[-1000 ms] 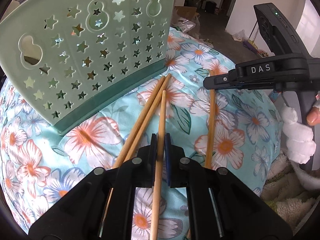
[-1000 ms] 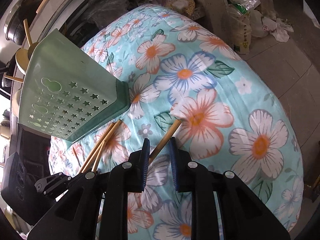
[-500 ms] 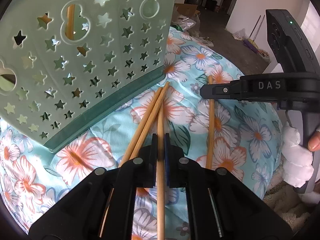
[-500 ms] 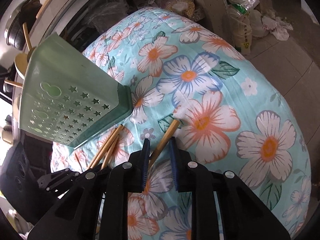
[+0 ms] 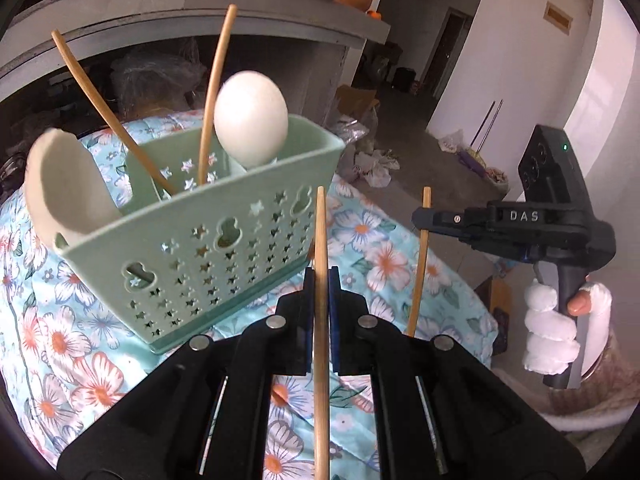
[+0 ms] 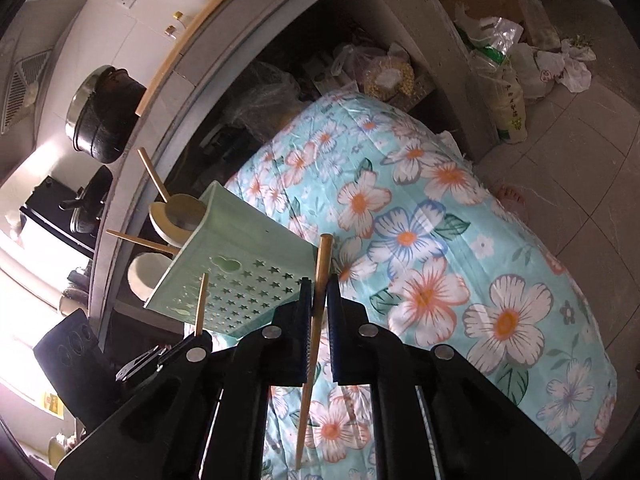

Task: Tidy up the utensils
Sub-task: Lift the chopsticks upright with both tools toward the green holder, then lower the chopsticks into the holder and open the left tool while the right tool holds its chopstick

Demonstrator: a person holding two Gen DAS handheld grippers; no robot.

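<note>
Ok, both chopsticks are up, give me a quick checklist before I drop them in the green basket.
1. Left gripper shut on left chopstick: ok.
2. Right gripper shut on right chopstick: ok.
3. Both chopsticks lifted off the floral cloth: ok.
4. Green basket upright, top open: ok.
5. Free room in the basket beside the two spoons and two chopsticks already inside: cannot tell.
6. Chopstick tips above the basket rim: not ok.
</note>
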